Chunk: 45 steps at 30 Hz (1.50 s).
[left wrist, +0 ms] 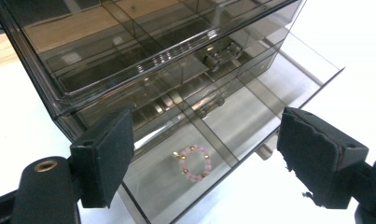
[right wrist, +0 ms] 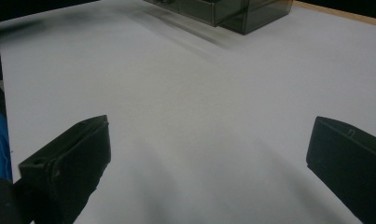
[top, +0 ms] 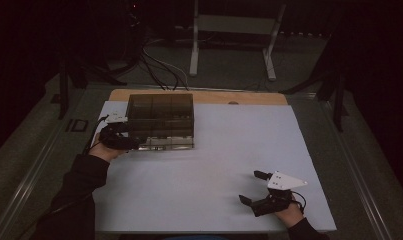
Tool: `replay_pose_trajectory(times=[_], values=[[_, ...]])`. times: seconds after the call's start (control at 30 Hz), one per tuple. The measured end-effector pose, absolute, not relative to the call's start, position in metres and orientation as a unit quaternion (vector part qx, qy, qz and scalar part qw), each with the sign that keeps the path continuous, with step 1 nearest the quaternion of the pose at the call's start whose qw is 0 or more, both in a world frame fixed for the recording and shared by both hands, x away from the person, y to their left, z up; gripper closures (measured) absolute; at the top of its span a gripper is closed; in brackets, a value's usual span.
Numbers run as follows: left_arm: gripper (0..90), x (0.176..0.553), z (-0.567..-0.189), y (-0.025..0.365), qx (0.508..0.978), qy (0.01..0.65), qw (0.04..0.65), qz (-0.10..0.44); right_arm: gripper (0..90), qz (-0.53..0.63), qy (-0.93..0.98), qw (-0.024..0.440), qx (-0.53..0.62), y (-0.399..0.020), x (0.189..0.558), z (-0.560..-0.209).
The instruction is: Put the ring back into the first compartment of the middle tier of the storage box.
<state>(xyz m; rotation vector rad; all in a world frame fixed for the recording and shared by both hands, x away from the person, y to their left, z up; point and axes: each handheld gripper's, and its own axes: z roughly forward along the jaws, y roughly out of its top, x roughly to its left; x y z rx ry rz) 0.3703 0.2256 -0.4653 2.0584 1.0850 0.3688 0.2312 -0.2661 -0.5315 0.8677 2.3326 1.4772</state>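
Beside drawer (left wrist: 251,116) edge, open tool (left wrist: 202,154)

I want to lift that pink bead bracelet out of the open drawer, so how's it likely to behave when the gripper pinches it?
The bracelet is a small loop of separate round beads, so it will probably sag and fold, not hold its ring shape. It looks light. Smooth beads may slip or roll between the pads. It lies flat on the drawer floor near a divider, so pinching may be awkward.

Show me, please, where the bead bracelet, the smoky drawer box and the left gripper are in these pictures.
bead bracelet (left wrist: 194,162): left gripper view, on its pink bead ring in the open drawer.
smoky drawer box (top: 160,107): high view, on its top panel.
left gripper (left wrist: 202,158): left gripper view, midway between its open jaws.
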Motion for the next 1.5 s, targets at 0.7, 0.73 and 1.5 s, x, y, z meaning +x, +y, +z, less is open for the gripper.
replay_pose_trajectory(times=[0.7,0.73,1.5], values=[[0.9,0.358,-0.455,0.22,0.819,0.381,0.416,0.106,0.0,0.51,0.798,0.122,0.297,-0.267,0.232,-0.531],[0.9,0.358,-0.455,0.22,0.819,0.381,0.417,0.103,0.0,0.51,0.798,0.122,0.297,-0.267,0.232,-0.531],[0.9,0.329,-0.457,0.204,0.824,0.335,0.45,0.075,0.0,0.51,0.798,0.122,0.297,-0.266,0.231,-0.53]])
